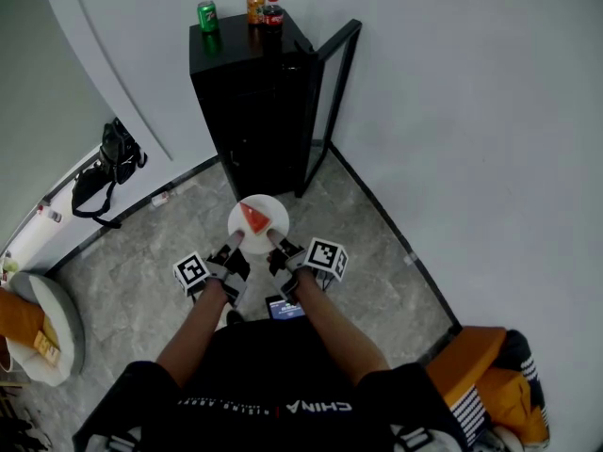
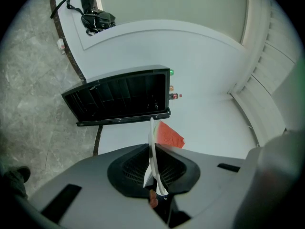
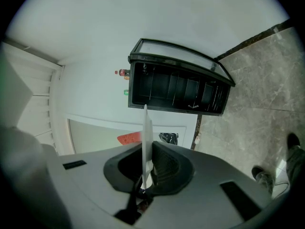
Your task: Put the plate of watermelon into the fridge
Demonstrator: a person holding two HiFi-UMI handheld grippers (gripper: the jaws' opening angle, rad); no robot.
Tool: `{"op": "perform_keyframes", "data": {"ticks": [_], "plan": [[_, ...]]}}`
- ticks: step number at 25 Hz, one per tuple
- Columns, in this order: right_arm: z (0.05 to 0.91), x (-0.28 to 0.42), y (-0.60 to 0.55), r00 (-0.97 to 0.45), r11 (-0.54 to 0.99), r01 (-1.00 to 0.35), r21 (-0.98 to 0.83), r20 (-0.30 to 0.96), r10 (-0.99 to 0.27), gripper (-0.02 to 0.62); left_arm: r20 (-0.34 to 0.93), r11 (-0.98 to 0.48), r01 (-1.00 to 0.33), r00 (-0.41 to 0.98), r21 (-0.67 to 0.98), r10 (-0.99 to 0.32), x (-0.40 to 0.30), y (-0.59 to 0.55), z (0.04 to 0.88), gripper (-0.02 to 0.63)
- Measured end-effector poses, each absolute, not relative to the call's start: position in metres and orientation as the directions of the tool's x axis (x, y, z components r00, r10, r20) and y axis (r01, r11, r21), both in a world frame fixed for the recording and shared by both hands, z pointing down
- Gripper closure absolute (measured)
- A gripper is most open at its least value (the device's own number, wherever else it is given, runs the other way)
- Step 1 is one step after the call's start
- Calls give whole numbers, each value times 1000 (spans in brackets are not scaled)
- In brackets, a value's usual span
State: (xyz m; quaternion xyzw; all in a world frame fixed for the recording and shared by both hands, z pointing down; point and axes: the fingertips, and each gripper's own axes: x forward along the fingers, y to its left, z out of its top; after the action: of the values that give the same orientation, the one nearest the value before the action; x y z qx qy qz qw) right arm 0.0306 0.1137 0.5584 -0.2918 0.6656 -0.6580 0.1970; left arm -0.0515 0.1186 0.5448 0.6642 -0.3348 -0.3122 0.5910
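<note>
Holding a white plate (image 1: 268, 226) of watermelon (image 1: 252, 217) out toward the black fridge (image 1: 247, 102), we are pinching its near rim from two sides. The left gripper (image 1: 233, 242) and right gripper (image 1: 276, 241) are each clamping the thin edge between closed jaws, likely sharing the load so the slice is not sliding. The plate is hanging above the floor, short of the cabinet, whose door (image 1: 336, 88) is standing open for it.

The only legible print was the word CHINA, upside down in white on the person's black shirt (image 1: 283, 384) nearest the camera; labels on the far cans (image 1: 207, 15) were too small to read.
</note>
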Motion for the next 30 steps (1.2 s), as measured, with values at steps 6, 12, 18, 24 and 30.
{"op": "perform_keyframes", "data": {"ticks": [6, 12, 18, 24, 30], "plan": [[558, 51, 112, -784, -20, -128, -992, 114, -610, 566, -7, -73, -98, 552, 992, -834, -31, 120, 549, 568], [566, 52, 115, -814, -24, -117, -993, 110, -571, 566, 7, -51, -97, 518, 994, -855, -28, 127, 555, 568], [576, 50, 102, -798, -40, -143, -989, 140, -586, 565, 31, -22, -92, 537, 995, -843, -32, 113, 567, 568], [581, 43, 65, -762, -60, -145, -988, 150, -630, 565, 17, -32, -72, 591, 997, -806, -38, 70, 567, 568], [583, 15, 21, -723, -83, -134, -987, 155, -673, 566, 3, -46, -60, 640, 997, -768, -64, 20, 563, 568]]}}
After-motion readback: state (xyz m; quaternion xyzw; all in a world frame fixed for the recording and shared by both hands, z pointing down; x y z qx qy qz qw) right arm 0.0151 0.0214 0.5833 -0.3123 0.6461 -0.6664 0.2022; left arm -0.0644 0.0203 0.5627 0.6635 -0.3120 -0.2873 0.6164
